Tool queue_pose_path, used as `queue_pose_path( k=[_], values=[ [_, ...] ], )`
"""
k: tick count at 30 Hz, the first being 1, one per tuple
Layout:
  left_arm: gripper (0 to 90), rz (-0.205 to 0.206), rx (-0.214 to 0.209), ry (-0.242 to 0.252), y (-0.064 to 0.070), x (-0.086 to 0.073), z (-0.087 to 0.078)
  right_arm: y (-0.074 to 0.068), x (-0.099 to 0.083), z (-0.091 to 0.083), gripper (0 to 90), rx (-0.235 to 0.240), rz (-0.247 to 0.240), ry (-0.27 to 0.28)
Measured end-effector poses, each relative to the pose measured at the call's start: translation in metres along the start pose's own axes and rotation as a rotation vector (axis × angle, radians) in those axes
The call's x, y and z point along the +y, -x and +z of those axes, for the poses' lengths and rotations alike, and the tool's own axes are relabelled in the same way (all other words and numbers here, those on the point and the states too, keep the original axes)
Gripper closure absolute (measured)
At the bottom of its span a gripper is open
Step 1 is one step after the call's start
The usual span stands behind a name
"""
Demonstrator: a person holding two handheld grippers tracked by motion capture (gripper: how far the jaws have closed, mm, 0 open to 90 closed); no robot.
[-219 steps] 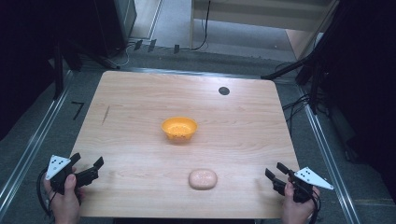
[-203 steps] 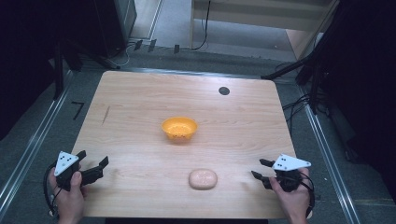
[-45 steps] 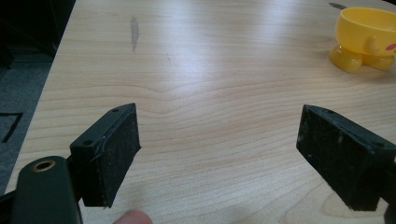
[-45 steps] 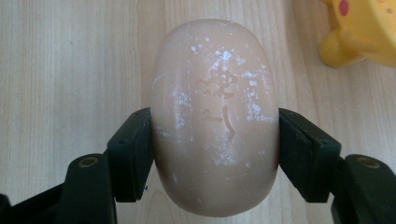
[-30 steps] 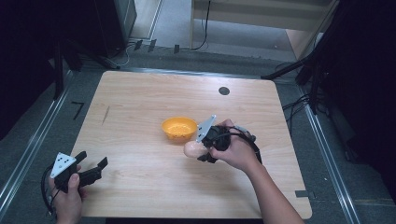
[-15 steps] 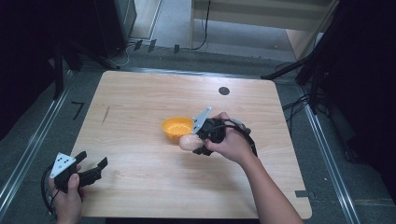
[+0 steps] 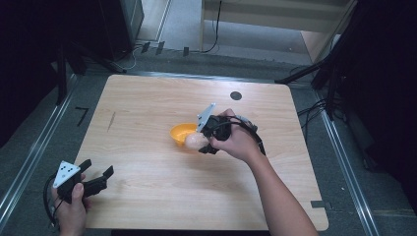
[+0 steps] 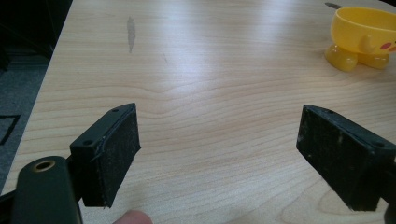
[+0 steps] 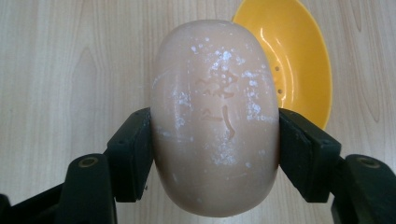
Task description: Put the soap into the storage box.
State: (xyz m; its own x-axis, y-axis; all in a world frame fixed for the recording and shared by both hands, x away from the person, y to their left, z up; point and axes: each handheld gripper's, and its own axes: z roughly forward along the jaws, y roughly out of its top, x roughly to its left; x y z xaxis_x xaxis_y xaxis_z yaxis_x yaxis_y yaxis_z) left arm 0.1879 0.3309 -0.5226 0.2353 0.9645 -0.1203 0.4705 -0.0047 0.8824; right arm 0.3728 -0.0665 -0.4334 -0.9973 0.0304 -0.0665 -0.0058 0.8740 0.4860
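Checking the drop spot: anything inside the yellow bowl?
The visible part of the yellow bowl holds nothing, just small holes. The soap, held by the right gripper, covers its near side.

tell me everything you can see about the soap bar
The soap is a pale pinkish-beige oval bar, smooth and waxy-looking, with characters pressed into its face and white powdery flecks across it. The right gripper holds it, one black jaw on each long side. In the high view it sits at the near right edge of the yellow bowl, not inside it. Whether it touches the table cannot be told.

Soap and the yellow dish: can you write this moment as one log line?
right gripper: shut on soap bar | soap: beside yellow dish, not in | left gripper: open, idle
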Motion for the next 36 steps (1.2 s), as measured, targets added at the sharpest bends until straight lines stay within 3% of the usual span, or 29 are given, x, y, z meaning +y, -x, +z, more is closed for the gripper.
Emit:
queue_pose_path(
  k=[8, 16, 36],
  values=[
    [14.2, 0.000, -0.001, 0.001, 0.000, 0.000, 0.000, 0.014, 0.002, 0.008, 33.7, -0.001, 0.023, -0.005],
    [14.2, 0.001, -0.004, -0.001, 0.000, 0.000, 0.000, 0.024, 0.013, 0.013, 33.6, -0.019, 0.009, -0.045],
    [14.2, -0.005, -0.010, 0.004, -0.001, 0.000, -0.001, 0.042, 0.025, 0.030, 33.5, 0.008, 0.054, -0.089]
  ],
)
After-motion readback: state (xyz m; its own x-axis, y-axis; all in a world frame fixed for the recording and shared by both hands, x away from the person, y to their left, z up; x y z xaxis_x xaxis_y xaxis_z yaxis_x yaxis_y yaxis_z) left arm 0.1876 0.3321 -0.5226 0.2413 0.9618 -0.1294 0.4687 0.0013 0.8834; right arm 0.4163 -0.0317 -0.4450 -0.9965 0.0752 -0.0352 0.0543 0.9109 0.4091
